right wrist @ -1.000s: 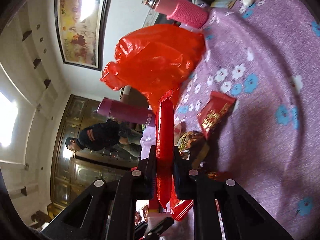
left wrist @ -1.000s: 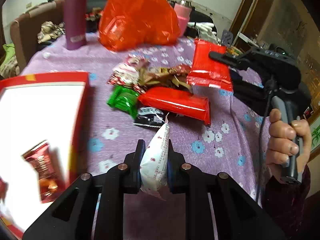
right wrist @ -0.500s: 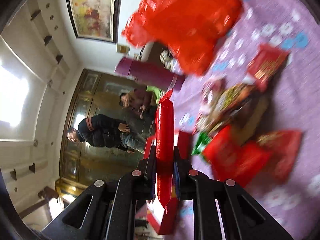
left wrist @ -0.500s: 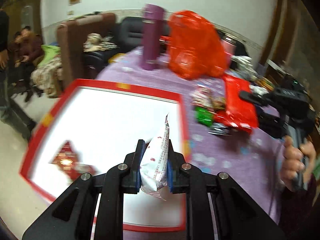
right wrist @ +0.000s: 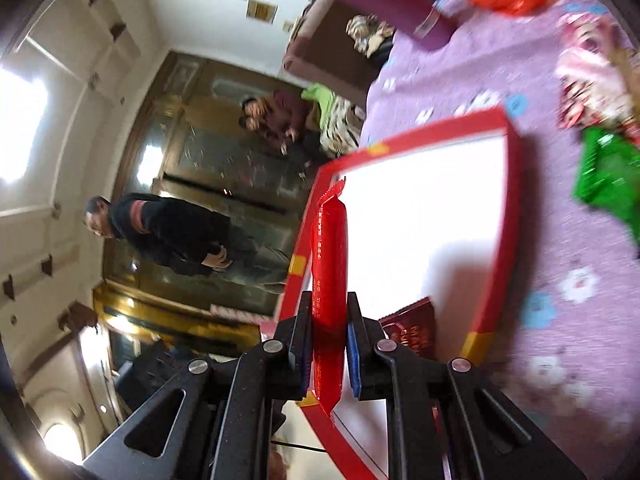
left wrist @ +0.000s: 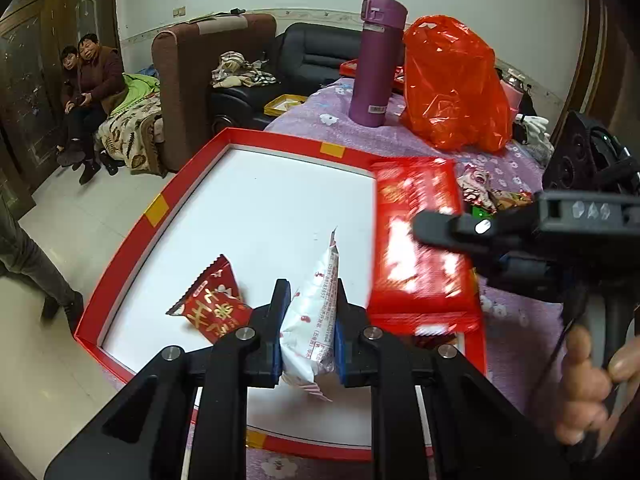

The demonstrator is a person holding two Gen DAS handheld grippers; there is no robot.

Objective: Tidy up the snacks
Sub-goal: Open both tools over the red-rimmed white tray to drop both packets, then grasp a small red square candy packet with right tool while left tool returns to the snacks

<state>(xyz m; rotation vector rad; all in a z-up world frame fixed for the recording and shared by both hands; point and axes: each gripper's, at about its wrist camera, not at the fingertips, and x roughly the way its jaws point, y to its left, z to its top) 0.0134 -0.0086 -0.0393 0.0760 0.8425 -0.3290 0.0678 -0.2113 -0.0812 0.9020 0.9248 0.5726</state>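
While your left gripper jaws clench a white snack packet over the red-rimmed tray, whose bare white floor lies ahead, your right gripper jaws grasp a long red packet, and only the right view shows its edge-on profile.

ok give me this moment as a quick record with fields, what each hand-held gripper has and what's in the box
left hand-held gripper: shut on white snack packet with red print
right hand-held gripper: shut on long red snack packet
red-rimmed white box: holds one small red foil packet
loose snacks: small pile on purple floral tablecloth
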